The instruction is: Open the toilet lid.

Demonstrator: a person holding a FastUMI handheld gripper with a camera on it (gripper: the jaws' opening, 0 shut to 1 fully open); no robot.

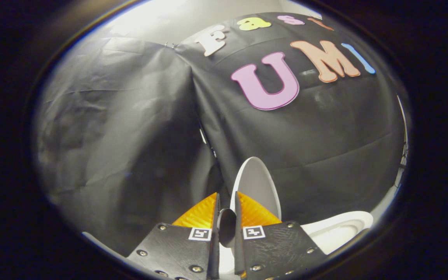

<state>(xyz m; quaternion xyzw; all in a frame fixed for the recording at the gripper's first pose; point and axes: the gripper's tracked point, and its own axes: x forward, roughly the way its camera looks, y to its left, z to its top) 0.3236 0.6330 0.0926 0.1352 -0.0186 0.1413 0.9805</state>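
The white toilet lid [258, 182] stands raised, nearly upright, just beyond my fingertips, with its rounded top edge against the black cloth wall. My gripper [226, 202] has its two fingers close together with the lid's edge pinched in the narrow gap between them. To the right of the fingers and lower down lies the white toilet seat and bowl rim [340, 229].
Black cloth walls [123, 128] hang on both sides and meet in a corner fold straight ahead, close behind the lid. A pale wall [177, 19] shows above the cloth.
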